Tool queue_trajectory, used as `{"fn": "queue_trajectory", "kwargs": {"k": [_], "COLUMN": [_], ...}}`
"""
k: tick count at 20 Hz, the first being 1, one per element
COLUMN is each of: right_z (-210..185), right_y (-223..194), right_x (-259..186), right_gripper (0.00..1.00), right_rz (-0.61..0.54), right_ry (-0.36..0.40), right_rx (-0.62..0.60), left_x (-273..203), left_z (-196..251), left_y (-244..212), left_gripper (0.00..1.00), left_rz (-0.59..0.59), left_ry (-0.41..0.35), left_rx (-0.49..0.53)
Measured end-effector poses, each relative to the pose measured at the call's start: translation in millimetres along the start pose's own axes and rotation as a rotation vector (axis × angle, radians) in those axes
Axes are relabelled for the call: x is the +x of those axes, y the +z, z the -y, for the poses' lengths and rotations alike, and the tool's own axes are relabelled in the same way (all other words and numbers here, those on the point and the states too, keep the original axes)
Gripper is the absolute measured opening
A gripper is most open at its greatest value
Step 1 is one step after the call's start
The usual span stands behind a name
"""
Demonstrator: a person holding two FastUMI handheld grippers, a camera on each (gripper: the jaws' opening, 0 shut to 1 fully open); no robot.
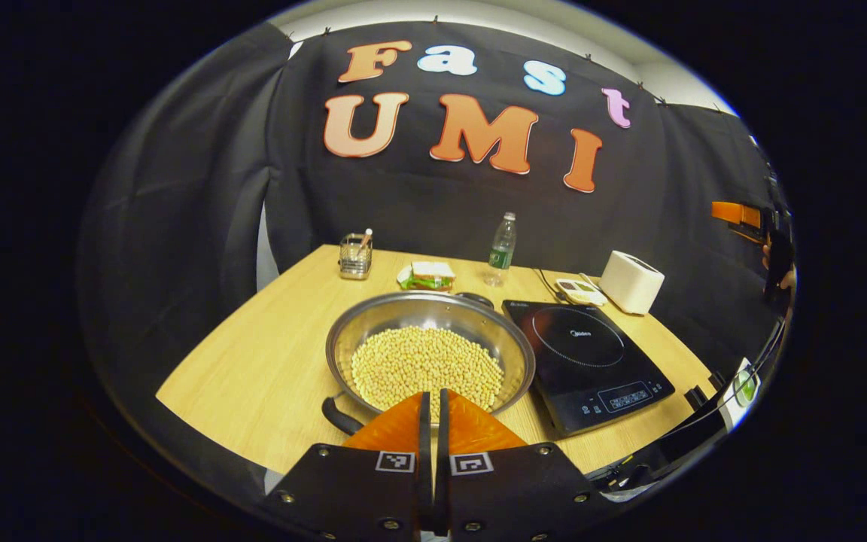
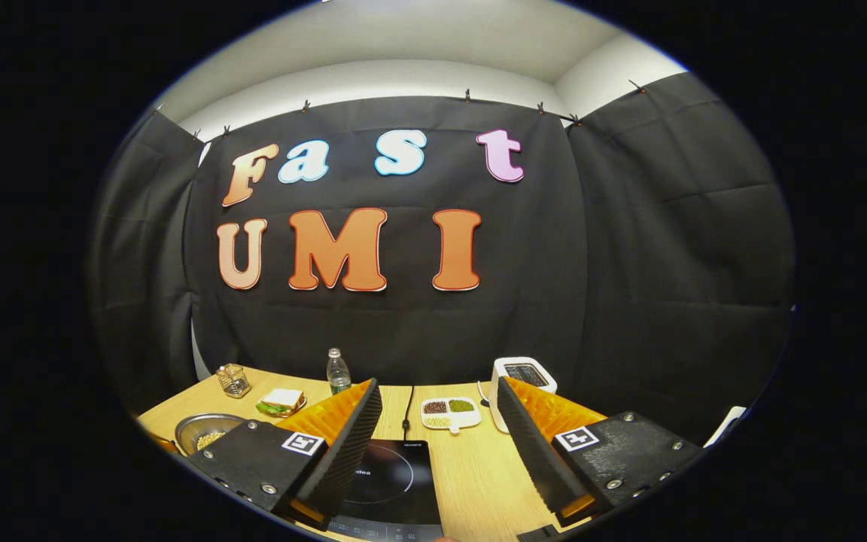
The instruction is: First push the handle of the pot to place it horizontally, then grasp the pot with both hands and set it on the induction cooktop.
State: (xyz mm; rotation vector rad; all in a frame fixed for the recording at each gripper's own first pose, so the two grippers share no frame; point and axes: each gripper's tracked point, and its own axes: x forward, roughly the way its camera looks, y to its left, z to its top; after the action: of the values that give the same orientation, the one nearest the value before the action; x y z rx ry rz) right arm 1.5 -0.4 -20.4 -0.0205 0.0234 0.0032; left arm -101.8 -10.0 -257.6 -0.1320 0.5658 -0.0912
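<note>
A steel pot (image 1: pixel 479 320) full of beige beans stands on the wooden table (image 1: pixel 268 354) in the left gripper view. One black handle (image 1: pixel 339 416) curves out at its near left, another handle (image 1: pixel 476 298) sits at its far rim. The black induction cooktop (image 1: pixel 588 357) lies just right of the pot. My left gripper (image 1: pixel 432 399) is shut with nothing in it, fingertips over the pot's near rim. In the right gripper view my right gripper (image 2: pixel 437 410) is open, held above the cooktop (image 2: pixel 396 482), with the pot (image 2: pixel 204 430) at the far left.
Along the back of the table stand a wire holder (image 1: pixel 355 256), a sandwich on a plate (image 1: pixel 427 276), a water bottle (image 1: pixel 503 248), a small divided dish (image 2: pixel 450 412) of grains and a white toaster (image 1: pixel 631 281). A cable (image 2: pixel 407 410) runs behind the cooktop.
</note>
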Motion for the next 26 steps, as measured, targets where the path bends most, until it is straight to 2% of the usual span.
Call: {"fn": "queue_trajectory", "kwargs": {"k": [1, 2, 4, 7, 9, 10, 11, 12, 14, 26], "right_z": [-0.8, -0.6, -0.6, -5.2, -5.3, -6.0, -5.4, -3.7, -1.9, 9.4], "right_y": [-1.3, -3.2, -7.0, -16.5, -23.6, -26.8, -29.1, -30.6, -36.1, -31.7], "right_x": [1.1, 1.7, 1.7, 4.0, 5.6, 4.8, 5.5, 6.7, 7.2, 9.7], "right_gripper": [0.96, 1.00, 0.96, 1.00, 1.00, 0.96, 1.00, 0.96, 0.96, 0.96], "right_rz": [-0.005, -0.010, -0.022, -0.044, -0.059, -0.066, -0.070, -0.072, -0.084, -0.081], "right_ry": [0.003, 0.004, 0.006, 0.016, 0.019, 0.020, 0.020, 0.018, 0.016, -0.016], "right_rx": [0.000, -0.004, -0.009, -0.007, -0.013, -0.017, -0.019, -0.018, -0.016, -0.004], "left_x": [1.3, 1.7, 5.1, 12.2, 16.2, 17.0, 19.4, 20.7, 24.0, 41.4], "left_z": [-3.7, -8.3, -9.2, -8.3, -12.9, -16.0, -19.0, -20.5, -24.3, -43.2], "left_y": [-8.6, -16.5, -33.3, -67.2, -76.5, -79.7, -82.6, -86.7, -93.3, -80.5], "left_gripper": [0.02, 0.02, 0.02, 0.02, 0.02, 0.02, 0.02, 0.02, 0.02, 0.02], "left_rz": [-0.018, -0.033, -0.064, -0.122, -0.138, -0.143, -0.149, -0.156, -0.167, -0.154], "left_ry": [0.009, 0.018, 0.024, 0.022, 0.034, 0.042, 0.050, 0.057, 0.067, 0.111], "left_rx": [-0.008, -0.013, -0.023, -0.043, -0.053, -0.057, -0.059, -0.063, -0.080, -0.085]}}
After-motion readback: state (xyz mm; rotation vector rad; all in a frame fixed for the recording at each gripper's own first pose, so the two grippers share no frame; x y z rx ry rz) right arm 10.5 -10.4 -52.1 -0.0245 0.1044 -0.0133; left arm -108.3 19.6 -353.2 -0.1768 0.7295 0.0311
